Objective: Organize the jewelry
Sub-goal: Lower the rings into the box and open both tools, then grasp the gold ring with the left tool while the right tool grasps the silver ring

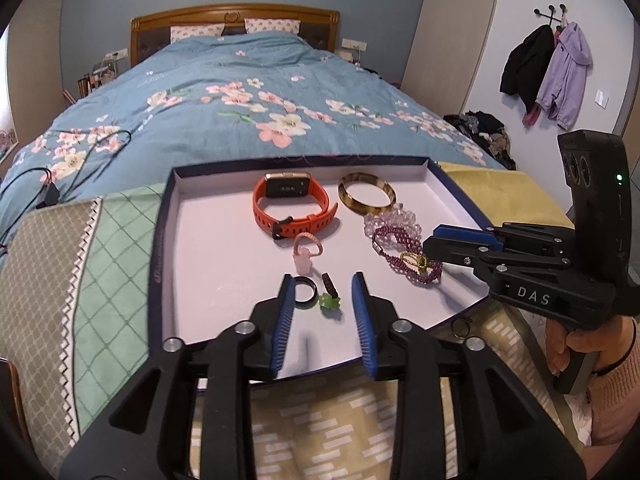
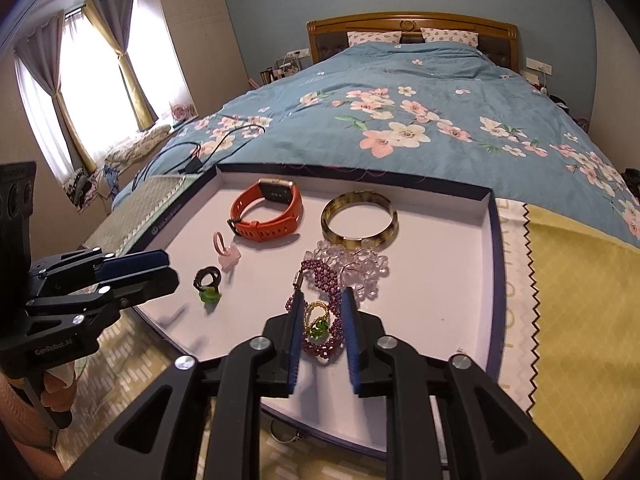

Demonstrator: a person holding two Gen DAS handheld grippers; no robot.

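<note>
Status: most pieces sit in the shallow white-lined tray with dark blue rim (image 2: 494, 240), which rests on patterned cloths at the foot of the bed; no table in view. Far row looks sorted: orange-strapped smartwatch (image 2: 266, 210) on the left, tortoiseshell bangle (image 2: 359, 220) right of it, well apart. The rest is loose. Clear crystal bead bracelet (image 2: 352, 266) touches the bangle's near edge and overlaps the purple beaded bracelet (image 2: 320, 312). A small gold ring with a green stone (image 2: 318, 326) lies on top of the purple one. That pile needs separating, I judge.

Right gripper (image 2: 322, 304): fingers partly open, straddling the gold ring and the near loop of the purple bracelet, one pad each side. Nothing clamped that I can see; whether the pads touch the beads, can't tell.

Left side of the tray: pink ring with a pale pink stone (image 1: 305, 254), then nearer a dark band ring (image 1: 306, 290) and a dark ring with a green stone (image 1: 329, 300), close together. Left gripper (image 1: 322, 292): fingers wide open, empty, tips on either side of those two dark rings, left tip just over the band's edge.

One more metal ring (image 2: 285, 434) lies outside the tray on the cloth by its near rim, so it is not yet placed.
</note>
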